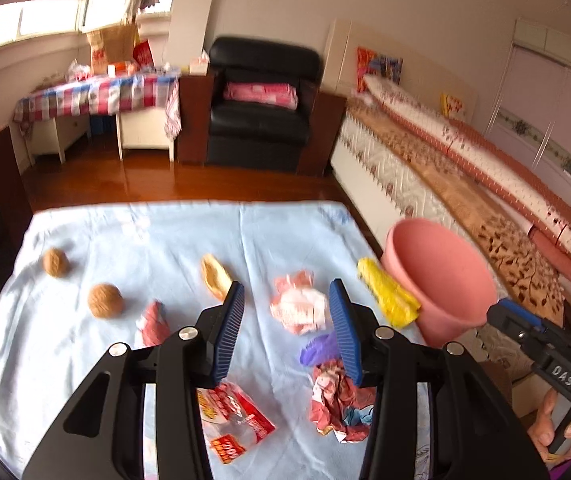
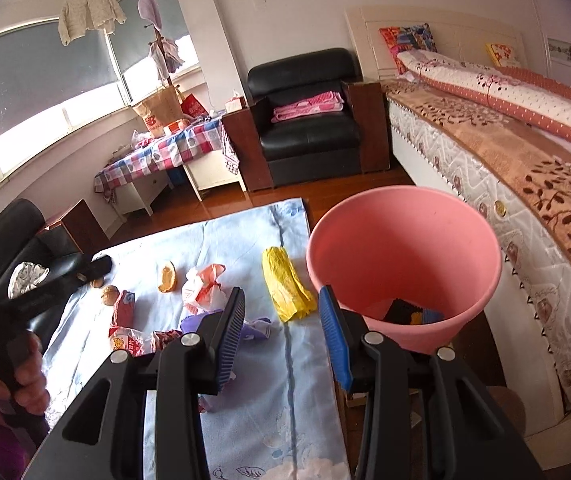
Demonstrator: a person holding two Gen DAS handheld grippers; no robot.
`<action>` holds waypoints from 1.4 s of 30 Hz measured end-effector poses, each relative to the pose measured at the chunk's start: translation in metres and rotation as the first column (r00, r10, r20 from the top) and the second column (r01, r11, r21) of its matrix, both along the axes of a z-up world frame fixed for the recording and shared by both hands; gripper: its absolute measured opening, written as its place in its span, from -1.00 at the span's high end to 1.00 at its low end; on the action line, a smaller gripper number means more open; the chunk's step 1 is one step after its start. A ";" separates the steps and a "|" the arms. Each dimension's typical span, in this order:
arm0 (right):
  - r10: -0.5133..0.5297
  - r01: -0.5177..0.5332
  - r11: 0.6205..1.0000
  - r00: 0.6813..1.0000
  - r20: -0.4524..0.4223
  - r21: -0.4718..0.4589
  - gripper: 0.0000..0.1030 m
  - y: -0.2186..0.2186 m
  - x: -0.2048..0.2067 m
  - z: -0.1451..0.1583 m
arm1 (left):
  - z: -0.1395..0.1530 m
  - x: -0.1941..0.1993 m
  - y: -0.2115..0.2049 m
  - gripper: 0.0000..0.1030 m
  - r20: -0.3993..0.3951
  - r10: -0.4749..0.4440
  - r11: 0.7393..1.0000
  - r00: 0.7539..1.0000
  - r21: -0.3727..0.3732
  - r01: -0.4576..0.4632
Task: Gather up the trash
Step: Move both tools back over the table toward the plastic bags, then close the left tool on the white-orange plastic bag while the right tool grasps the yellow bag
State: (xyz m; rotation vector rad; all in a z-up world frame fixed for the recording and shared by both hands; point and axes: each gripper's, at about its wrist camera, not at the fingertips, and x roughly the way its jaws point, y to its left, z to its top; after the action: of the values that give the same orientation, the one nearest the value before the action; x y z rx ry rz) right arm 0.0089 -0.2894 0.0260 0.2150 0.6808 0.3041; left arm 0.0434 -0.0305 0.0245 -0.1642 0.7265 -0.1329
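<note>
Left hand-held gripper hovering over blue-sheeted surface, jaws standing apart, gripping nothing. Right hand-held gripper likewise parted and empty beside pink bin. Trash lying scattered on surface: yellow wrapper touching bin, pink-white wad, purple scrap, red wrapper, walnuts. Bed flanking bin.

The letters "DAS" are read in white on the black body of the right hand-held gripper, at the right edge of the left wrist view. An "NB" logo is seen on the brown paper bag standing on the far checked table by the window. Print on the red-and-white wrappers on the near worktop cannot be made out.
</note>
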 end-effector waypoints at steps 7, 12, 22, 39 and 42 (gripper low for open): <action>0.042 -0.042 0.999 0.999 -0.017 0.007 0.26 0.009 0.013 -0.015 | -0.043 0.033 -0.012 0.14 -0.114 0.019 1.000 0.993 -0.017 -0.021; 0.073 -0.072 0.997 0.997 -0.027 0.012 0.26 0.017 0.023 -0.024 | -0.064 0.054 -0.017 0.15 -0.174 0.009 0.999 0.985 -0.051 -0.019; 0.099 -0.101 0.995 0.994 -0.046 -0.027 0.06 0.026 0.048 -0.036 | -0.081 0.073 -0.014 0.00 -0.210 0.036 0.997 0.977 -0.060 -0.050; 0.149 -0.176 0.963 0.979 -0.139 -0.202 0.06 0.073 0.112 -0.065 | -0.072 0.060 0.001 0.58 -0.133 -0.042 0.989 0.990 -0.147 0.022; 0.142 -0.178 0.955 0.977 -0.161 -0.239 0.07 0.080 0.122 -0.070 | -0.065 0.057 0.006 0.58 -0.113 -0.042 0.987 0.993 -0.158 0.023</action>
State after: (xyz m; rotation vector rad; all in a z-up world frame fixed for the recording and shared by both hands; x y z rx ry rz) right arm 0.1311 -0.2094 -0.0437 -0.0638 0.8728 0.3564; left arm 0.1005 -0.0242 -0.0406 -0.3121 0.8356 -0.2132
